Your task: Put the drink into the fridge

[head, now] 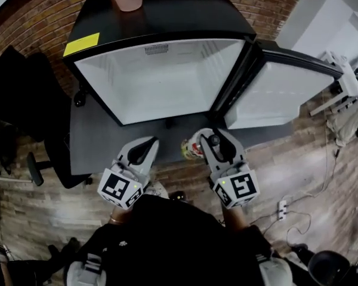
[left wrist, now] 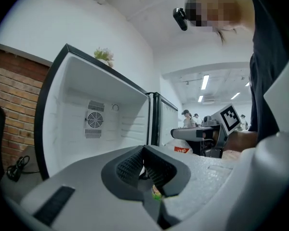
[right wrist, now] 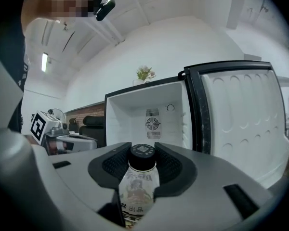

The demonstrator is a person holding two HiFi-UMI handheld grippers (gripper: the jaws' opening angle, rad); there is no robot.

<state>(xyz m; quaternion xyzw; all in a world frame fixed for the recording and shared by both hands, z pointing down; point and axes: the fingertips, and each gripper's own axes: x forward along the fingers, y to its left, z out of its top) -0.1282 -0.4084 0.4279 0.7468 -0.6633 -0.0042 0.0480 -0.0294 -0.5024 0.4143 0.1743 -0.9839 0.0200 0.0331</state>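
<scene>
Bottle point(right wrist: 140, 182) faces open fridge point(head: 161, 79); chair point(head: 21, 94) beside it.

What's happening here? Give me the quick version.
A person stands facing a small fridge whose door is swung wide open to the right; the inside looks bare. The right hand-held gripper is closed on a drink bottle with a black cap, held upright in front of the opening and not yet inside. The left hand-held gripper has its jaws together, holds nothing, and is beside the right one.
</scene>
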